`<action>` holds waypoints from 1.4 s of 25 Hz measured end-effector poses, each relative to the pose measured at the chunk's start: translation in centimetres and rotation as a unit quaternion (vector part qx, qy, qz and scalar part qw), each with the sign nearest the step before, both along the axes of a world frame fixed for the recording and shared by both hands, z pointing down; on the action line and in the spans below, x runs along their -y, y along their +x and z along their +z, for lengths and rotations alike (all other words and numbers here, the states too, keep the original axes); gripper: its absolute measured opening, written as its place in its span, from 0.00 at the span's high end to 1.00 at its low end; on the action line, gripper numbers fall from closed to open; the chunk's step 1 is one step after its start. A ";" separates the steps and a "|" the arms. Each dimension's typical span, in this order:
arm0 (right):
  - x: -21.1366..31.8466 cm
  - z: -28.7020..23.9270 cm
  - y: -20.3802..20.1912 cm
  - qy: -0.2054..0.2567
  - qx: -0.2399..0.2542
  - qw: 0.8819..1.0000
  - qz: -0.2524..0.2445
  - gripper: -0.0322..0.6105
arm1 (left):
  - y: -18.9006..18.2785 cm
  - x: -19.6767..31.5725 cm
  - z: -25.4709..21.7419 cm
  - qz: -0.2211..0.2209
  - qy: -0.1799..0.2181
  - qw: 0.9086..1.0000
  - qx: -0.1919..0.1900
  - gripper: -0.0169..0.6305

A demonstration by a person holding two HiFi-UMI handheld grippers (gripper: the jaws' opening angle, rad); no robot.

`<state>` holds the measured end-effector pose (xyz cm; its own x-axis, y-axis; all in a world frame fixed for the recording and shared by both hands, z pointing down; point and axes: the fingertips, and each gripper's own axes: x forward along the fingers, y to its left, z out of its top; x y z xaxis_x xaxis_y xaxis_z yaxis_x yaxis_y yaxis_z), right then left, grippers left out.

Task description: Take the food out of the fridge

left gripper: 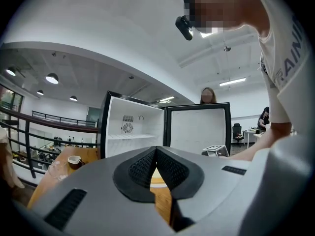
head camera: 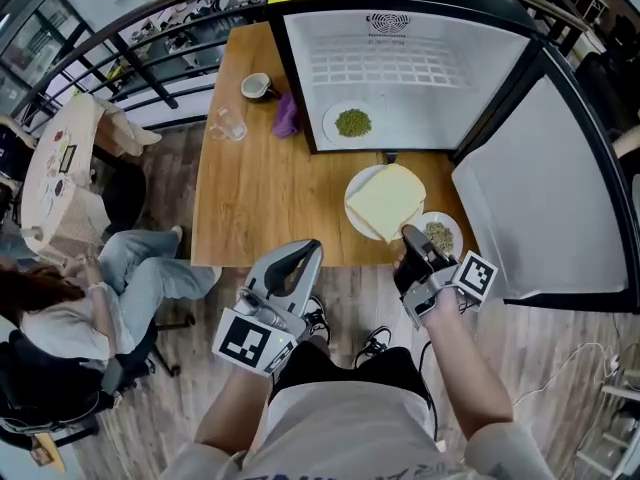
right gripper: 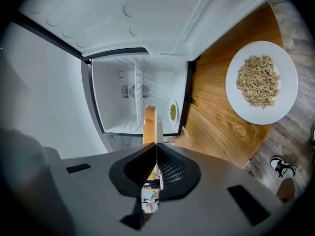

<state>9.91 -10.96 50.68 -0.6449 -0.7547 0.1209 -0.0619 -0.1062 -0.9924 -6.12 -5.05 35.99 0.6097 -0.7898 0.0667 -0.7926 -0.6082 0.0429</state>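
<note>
A small fridge (head camera: 400, 28) stands open on the wooden table (head camera: 260, 198). Inside it lies a white plate of green food (head camera: 352, 122), also visible in the right gripper view (right gripper: 173, 112). My right gripper (head camera: 408, 236) is shut on the rim of a white plate with pale yellow slices (head camera: 385, 203), held just in front of the fridge; the right gripper view shows this plate edge-on (right gripper: 156, 124) between the pads. A plate of oat-like grains (head camera: 438, 235) (right gripper: 262, 81) rests on the table's near edge. My left gripper (head camera: 300, 258) (left gripper: 156, 150) hovers at the table's front edge, shut and empty.
The fridge door (head camera: 530, 198) swings open to the right. A cup (head camera: 258, 86) (left gripper: 74, 160), a clear glass (head camera: 228, 123) and a purple cloth (head camera: 286, 116) sit at the table's far left. A seated person (head camera: 100, 288) is on the left, beside a railing.
</note>
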 end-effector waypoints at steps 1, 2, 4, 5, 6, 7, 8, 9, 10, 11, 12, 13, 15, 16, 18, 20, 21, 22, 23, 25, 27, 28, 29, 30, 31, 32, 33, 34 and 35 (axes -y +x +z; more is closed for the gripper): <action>-0.5 0.9 -0.1 -0.005 0.000 1.000 -0.002 0.91 | 0.1 -0.2 0.2 0.000 -0.001 1.000 0.002 0.96; -0.9 1.9 -0.2 -0.010 -0.001 1.000 -0.005 0.91 | 0.1 -0.4 0.4 -0.001 -0.003 1.000 0.003 0.96; -1.7 3.7 -0.4 -0.022 -0.003 1.000 -0.010 0.91 | 0.1 -0.7 0.7 -0.003 -0.006 1.000 0.006 0.96; -2.0 4.5 -0.5 -0.027 -0.004 1.000 -0.012 0.91 | 0.1 -0.9 0.8 -0.004 -0.008 1.000 0.007 0.96; -2.3 5.3 -0.5 -0.031 -0.004 0.999 -0.013 0.91 | 0.1 -1.0 1.0 -0.005 -0.009 1.000 0.008 0.96; -2.5 6.0 -0.6 -0.036 -0.005 0.999 -0.014 0.91 | 0.1 -1.0 1.1 -0.005 -0.011 1.000 0.010 0.96; -2.7 6.8 -0.7 -0.041 -0.007 0.999 -0.016 0.91 | 0.1 -1.1 1.3 -0.005 -0.013 1.000 0.011 0.96; -2.9 7.6 -0.7 -0.046 -0.011 0.999 -0.017 0.91 | 0.2 -1.2 1.5 -0.005 -0.014 1.000 0.012 0.96; -3.0 8.4 -0.8 -0.051 -0.015 0.998 -0.019 0.91 | 0.3 -1.2 1.6 -0.005 -0.016 1.000 0.013 0.96; -3.1 9.2 -0.8 -0.057 -0.018 0.998 -0.021 0.91 | 0.3 -1.2 1.7 -0.005 -0.017 1.000 0.014 0.96; -3.2 9.8 -0.9 -0.062 -0.020 0.998 -0.023 0.91 | 0.4 -1.2 1.8 -0.004 -0.018 1.000 0.015 0.96; -3.4 10.4 -1.0 -0.066 -0.021 0.997 -0.024 0.91 | 0.4 -1.3 1.9 -0.004 -0.019 1.000 0.015 0.96; -3.6 11.3 -1.0 -0.073 -0.022 0.997 -0.024 0.91 | 0.6 -1.3 2.0 -0.002 -0.021 1.000 0.017 0.96; -3.7 11.7 -0.9 -0.077 -0.022 0.997 -0.023 0.91 | 0.6 -1.3 2.1 -0.002 -0.021 1.000 0.017 0.96; -3.9 12.3 -0.8 -0.084 -0.023 0.996 -0.019 0.91 | 0.5 -1.2 2.2 -0.002 -0.023 1.000 0.018 0.96; -4.1 12.9 -0.7 -0.091 -0.026 0.995 -0.017 0.91 | 0.4 -1.2 2.2 -0.002 -0.024 1.000 0.019 0.96; -4.2 13.1 -0.7 -0.094 -0.027 0.995 -0.016 0.91 | 0.3 -1.2 2.2 -0.001 -0.024 1.000 0.019 0.96; -4.2 13.3 -0.7 -0.096 -0.027 0.995 -0.016 0.91 | 0.4 -1.1 2.3 -0.001 -0.024 1.000 0.020 0.96; -4.4 13.6 -0.7 -0.098 -0.030 0.995 -0.017 0.91 | 0.4 -1.1 2.3 0.000 -0.024 1.000 0.020 0.96; -4.6 14.1 -0.5 -0.103 -0.037 0.994 -0.018 0.91 | 0.4 -1.1 2.2 0.001 -0.024 1.000 0.020 0.96; -4.9 14.4 -0.5 -0.109 -0.037 0.993 -0.016 0.91 | 0.5 -1.1 2.1 0.004 -0.023 1.000 0.019 0.96; -5.1 14.6 -0.5 -0.116 -0.035 0.992 -0.016 0.91 | 0.5 -1.2 2.1 0.005 -0.022 1.000 0.019 0.96; -5.2 14.9 -0.6 -0.125 -0.035 0.991 -0.016 0.91 | 0.4 -1.1 2.1 0.006 -0.022 1.000 0.019 0.96; -5.3 15.1 -0.6 -0.132 -0.038 0.990 -0.016 0.91 | 0.4 -1.1 2.1 0.007 -0.022 1.000 0.018 0.96; -5.5 15.4 -0.6 -0.138 -0.043 0.989 -0.018 0.91 | 0.4 -1.1 2.1 0.007 -0.022 1.000 0.018 0.96; -5.5 15.6 -0.6 -0.143 -0.046 0.989 -0.018 0.91 | 0.4 -1.0 2.1 0.008 -0.022 1.000 0.019 0.96; -5.6 15.8 -0.6 -0.148 -0.047 0.988 -0.017 0.91 | 0.5 -1.0 2.2 0.009 -0.022 1.000 0.019 0.96; -5.6 15.8 -0.6 -0.152 -0.048 0.987 -0.016 0.91 | 0.4 -1.0 2.2 0.010 -0.023 1.000 0.019 0.96; -5.7 15.9 -0.6 -0.155 -0.051 0.986 -0.015 0.91 | 0.4 -1.0 2.3 0.010 -0.023 1.000 0.019 0.96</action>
